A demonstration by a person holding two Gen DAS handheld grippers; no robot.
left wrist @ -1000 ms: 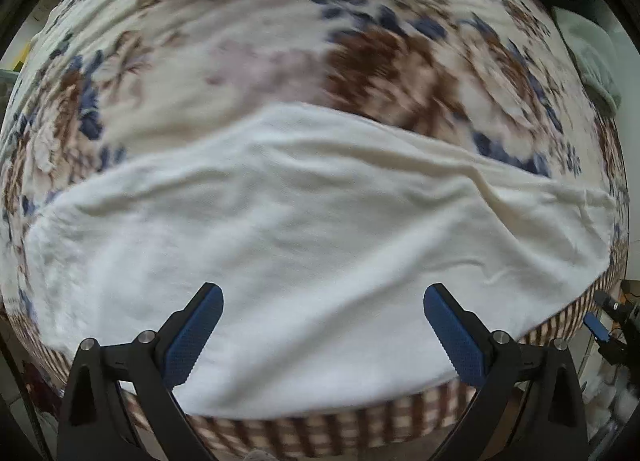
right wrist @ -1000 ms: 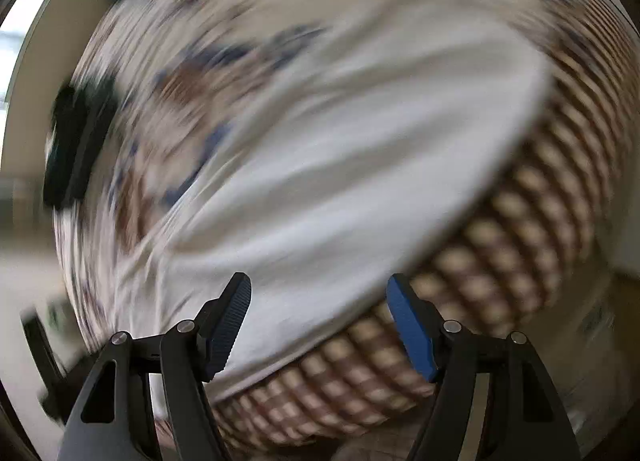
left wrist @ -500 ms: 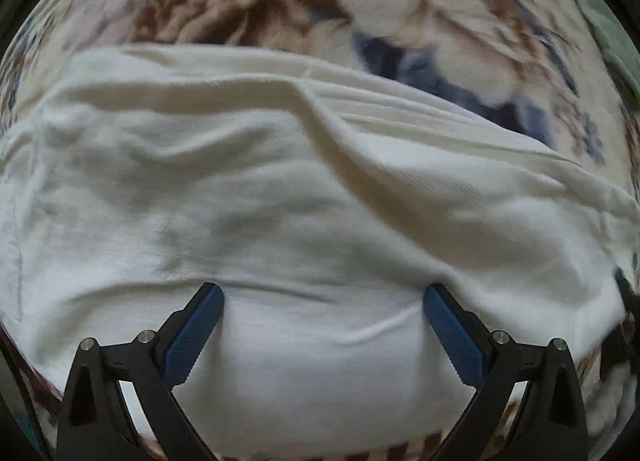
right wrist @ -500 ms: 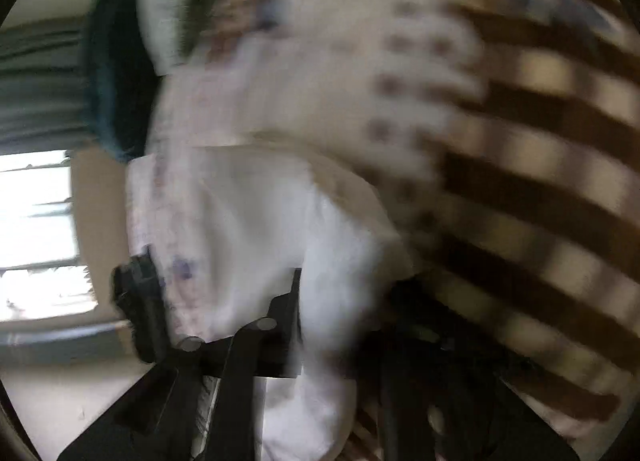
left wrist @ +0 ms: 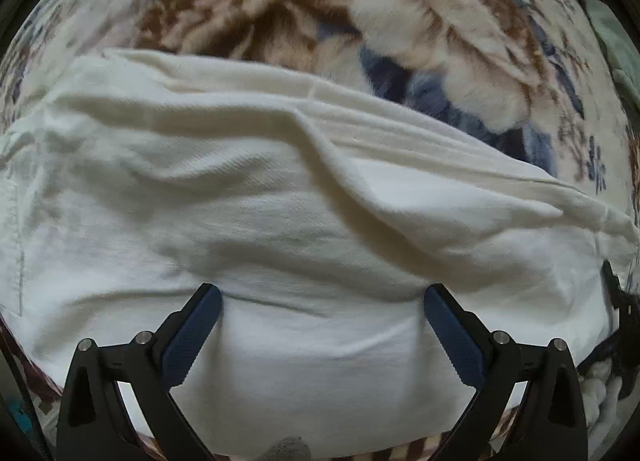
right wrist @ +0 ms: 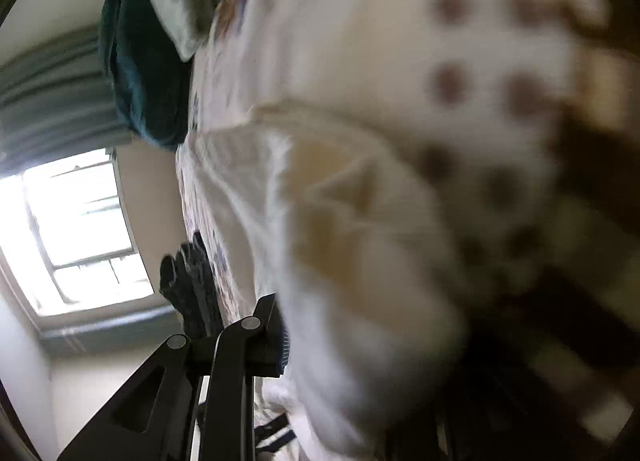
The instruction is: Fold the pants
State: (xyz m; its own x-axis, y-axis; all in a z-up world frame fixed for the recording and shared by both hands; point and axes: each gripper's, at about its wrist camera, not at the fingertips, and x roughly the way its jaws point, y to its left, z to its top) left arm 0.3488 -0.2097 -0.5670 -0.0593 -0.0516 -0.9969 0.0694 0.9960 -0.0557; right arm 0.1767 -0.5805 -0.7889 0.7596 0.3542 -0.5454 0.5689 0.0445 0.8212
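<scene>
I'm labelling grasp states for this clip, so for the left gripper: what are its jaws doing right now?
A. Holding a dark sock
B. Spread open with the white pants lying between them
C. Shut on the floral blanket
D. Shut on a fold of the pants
B: in the left wrist view the left gripper has its jaws wide apart, with the white pants spread between and beyond them, unpinched.

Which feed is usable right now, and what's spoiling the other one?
Left wrist: sharp, evenly lit, pants weave readable, only fisheye bending at the edges. Right wrist: cloth pressed close, heavily blurred; window blown out white.
</scene>
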